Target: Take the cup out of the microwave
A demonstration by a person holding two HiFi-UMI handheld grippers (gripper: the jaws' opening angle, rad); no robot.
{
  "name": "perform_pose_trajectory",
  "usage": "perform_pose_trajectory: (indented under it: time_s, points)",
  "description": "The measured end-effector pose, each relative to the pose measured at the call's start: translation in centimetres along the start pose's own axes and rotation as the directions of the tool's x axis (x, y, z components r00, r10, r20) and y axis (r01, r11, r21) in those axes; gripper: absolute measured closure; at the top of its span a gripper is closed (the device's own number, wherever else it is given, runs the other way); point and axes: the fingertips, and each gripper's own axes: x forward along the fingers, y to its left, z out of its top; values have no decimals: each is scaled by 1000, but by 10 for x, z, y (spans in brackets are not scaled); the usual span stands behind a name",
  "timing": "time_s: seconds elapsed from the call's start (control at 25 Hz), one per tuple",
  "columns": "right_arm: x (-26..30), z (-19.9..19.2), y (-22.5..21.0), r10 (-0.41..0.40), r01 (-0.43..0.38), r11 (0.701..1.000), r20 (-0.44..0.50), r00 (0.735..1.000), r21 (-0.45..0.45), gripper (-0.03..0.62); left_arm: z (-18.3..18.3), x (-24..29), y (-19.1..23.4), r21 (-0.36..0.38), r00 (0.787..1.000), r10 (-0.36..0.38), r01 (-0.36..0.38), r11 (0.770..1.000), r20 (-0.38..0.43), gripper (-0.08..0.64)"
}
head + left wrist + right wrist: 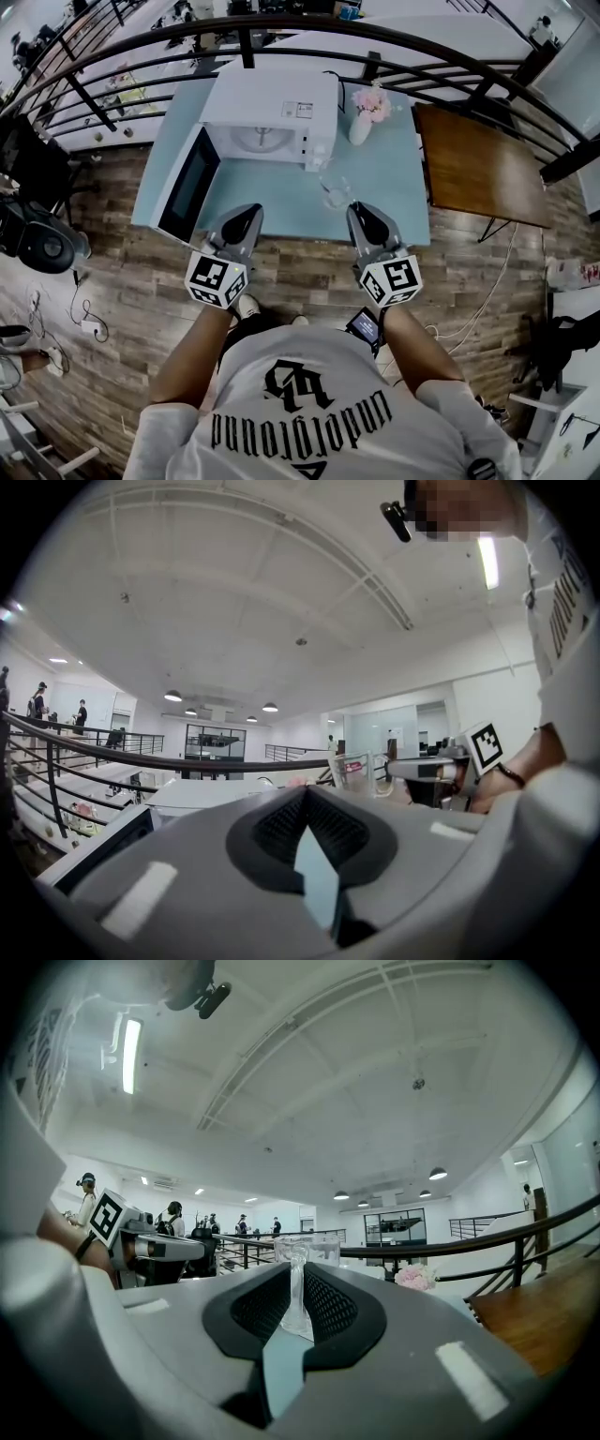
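Student: White T-shirt (309, 412) with black lettering fills the foreground of the head view. What is counted beyond it?

Tutor: Two grippers, each bearing one marker cube (216, 278): left gripper (247, 216) and right gripper (358, 212). One glass cup (335, 190). One white microwave (272, 103), its door (187, 183) swung wide open. One white vase (361, 128) of pink flowers. Two tables.

Student: How do the claws stand?

Tutor: Right gripper: jaws closed on the cup's handle (296, 1283), which stands upright between the pads in the right gripper view. Left gripper: jaw tips together, nothing between them.

Student: Where is the cup?

Tutor: Outside the microwave, over the light blue table (394, 202), in front of the oven's right front corner and at the right gripper's tip.

Student: Surface and room?

Tutor: Light blue table on a wood-plank floor (122, 281). A brown wooden table (478, 164) stands beside it at the right. A black curved railing (309, 26) runs behind both. The gripper views show a white ceiling with lamps.

Student: What is hard to read?

Tutor: The cup's clear wall almost vanishes against the table in the head view, and whether its base touches the surface cannot be told. The oven cavity is partly shadowed, with only its turntable (258, 138) plain. Figures in the distance (86, 1199) are too small to count.
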Motion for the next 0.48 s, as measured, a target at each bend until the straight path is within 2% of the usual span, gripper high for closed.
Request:
perform_pose_trajectory:
  time_s: [0.48]
  points:
    - [0,4,1,8,-8,1000,3,1000,-12,549,-2,0,-1,4,1000,5,-5,1000,-4,511]
